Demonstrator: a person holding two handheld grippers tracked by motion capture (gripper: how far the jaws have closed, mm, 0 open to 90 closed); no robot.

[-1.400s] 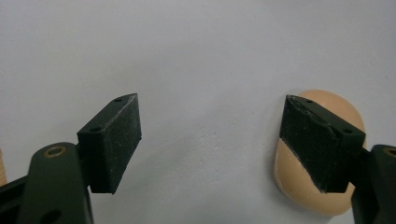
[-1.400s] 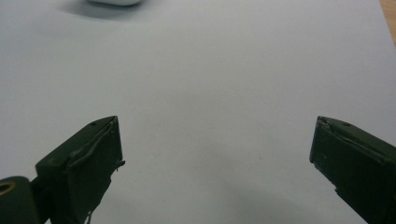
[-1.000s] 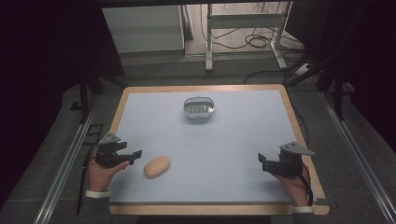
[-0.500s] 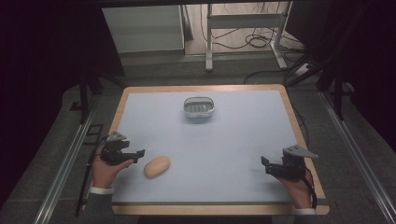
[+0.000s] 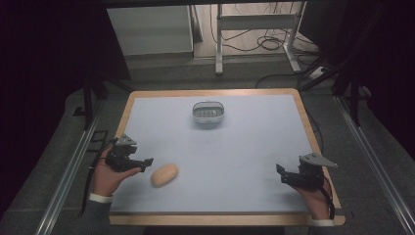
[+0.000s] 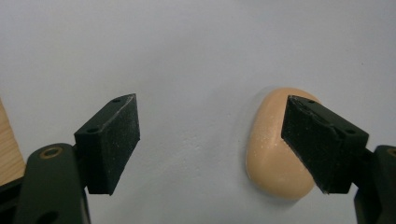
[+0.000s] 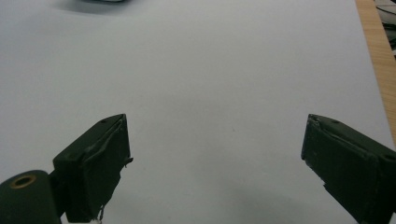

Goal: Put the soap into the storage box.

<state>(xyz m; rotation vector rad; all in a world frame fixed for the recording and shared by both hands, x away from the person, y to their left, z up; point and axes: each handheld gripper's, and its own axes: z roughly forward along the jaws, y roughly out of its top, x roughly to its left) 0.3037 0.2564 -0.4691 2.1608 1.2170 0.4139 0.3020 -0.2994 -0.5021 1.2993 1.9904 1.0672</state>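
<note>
Left gripper [image 5: 147, 162] at table's [image 5: 254, 147] left edge, jaws wide and just been opening, nothing between them — tan bread roll [image 5: 164, 175] lying just beside its tip. Small basket [image 5: 208, 112] far-centre, well apart. Right gripper [image 5: 280, 171] near right edge, jaws wide, empty.

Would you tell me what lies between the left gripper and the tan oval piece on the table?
Nothing: in the high view only bare pale tabletop separates the left gripper from the tan oval piece, which lies just beyond the open jaws.
</note>
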